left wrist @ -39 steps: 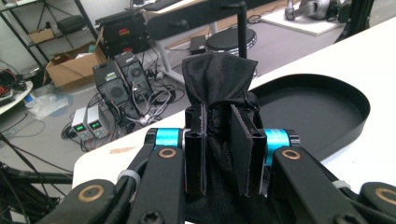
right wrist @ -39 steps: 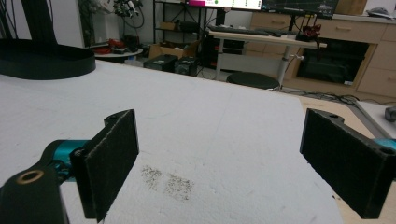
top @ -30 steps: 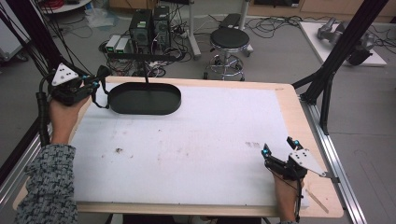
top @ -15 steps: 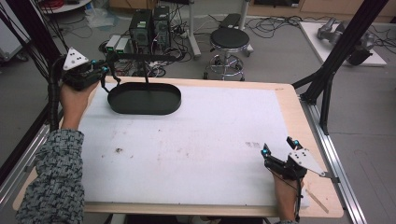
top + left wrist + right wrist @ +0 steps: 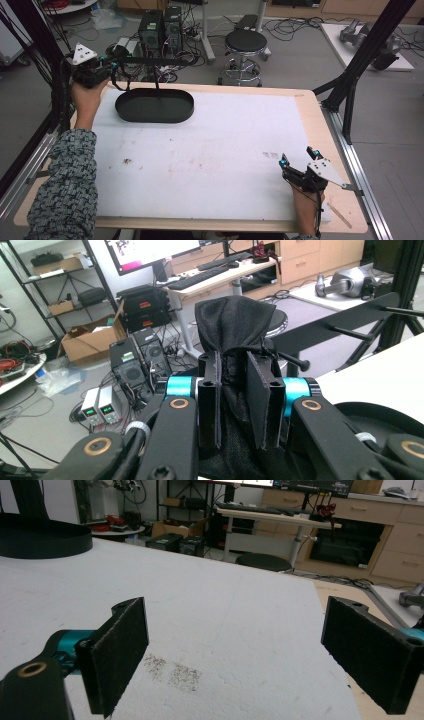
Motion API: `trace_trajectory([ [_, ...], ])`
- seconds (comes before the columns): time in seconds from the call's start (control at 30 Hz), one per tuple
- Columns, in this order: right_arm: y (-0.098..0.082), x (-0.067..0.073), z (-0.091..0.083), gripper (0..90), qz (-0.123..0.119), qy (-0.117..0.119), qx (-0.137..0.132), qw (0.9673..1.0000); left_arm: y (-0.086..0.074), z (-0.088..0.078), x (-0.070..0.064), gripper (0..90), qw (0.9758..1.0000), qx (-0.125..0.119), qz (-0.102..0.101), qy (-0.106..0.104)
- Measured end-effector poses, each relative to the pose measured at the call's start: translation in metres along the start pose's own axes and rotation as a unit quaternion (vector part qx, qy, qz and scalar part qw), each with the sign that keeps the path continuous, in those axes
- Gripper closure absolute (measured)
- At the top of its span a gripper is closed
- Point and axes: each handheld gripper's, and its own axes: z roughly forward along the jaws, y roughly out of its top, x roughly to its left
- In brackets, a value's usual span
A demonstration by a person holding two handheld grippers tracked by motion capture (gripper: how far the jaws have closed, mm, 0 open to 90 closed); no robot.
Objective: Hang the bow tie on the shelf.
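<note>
My left gripper (image 5: 111, 66) is lifted over the table's far left corner, just left of a black oval tray (image 5: 125, 114). In the left gripper view its jaws are shut on a bunched black cloth (image 5: 232, 322) that sticks up between the pads (image 5: 260, 405). From the tray a thin black post rises to a horizontal bar (image 5: 150, 60), which also crosses behind the cloth as the bar (image 5: 340, 325). My right gripper (image 5: 297, 156) rests near the table's front right corner, open with nothing between its jaws, the right gripper (image 5: 240, 650) pointing across the white mat.
A white mat (image 5: 215, 145) covers the wooden table (image 5: 320, 115), with a faint grey smudge (image 5: 172, 672) just ahead of the right gripper. Black frame struts (image 5: 360, 65) rise at the right edge. A stool (image 5: 247, 42) and computer boxes (image 5: 160, 25) stand behind the table.
The left gripper has risen and moved away from me, toward the far left corner and the bar, still shut on the cloth. The right gripper has stayed put.
</note>
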Motion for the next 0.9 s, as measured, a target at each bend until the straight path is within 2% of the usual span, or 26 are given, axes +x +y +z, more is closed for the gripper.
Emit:
trace_trajectory([
  [0.2,0.0,0.002,0.002,10.7,-0.013,-0.002,0.007,0.9999,-0.003,0.008,0.003,76.0,1.0,0.005,0.0,0.008],
  [0.33,0.0,0.002,0.002,10.7,-0.012,-0.004,0.009,0.9999,-0.007,0.013,0.007,76.0,0.9999,0.004,-0.002,0.011],
  [0.47,0.0,0.002,0.002,10.7,-0.013,-0.004,0.009,0.9999,-0.009,0.018,0.007,76.0,0.9996,0.01,0.011,0.022],
  [0.63,0.0,0.003,0.002,10.7,-0.015,-0.004,0.009,0.9998,-0.01,0.021,0.011,76.0,0.9995,0.011,0.009,0.029],
  [0.83,0.0,0.003,0.002,10.7,-0.016,-0.005,0.009,0.9998,-0.015,0.022,0.017,75.9,0.9991,0.024,0.003,0.036],
  [0.9,0.0,0.003,0.002,10.7,-0.015,-0.005,0.009,0.9998,-0.016,0.022,0.017,75.8,0.9983,0.032,0.013,0.046],
])
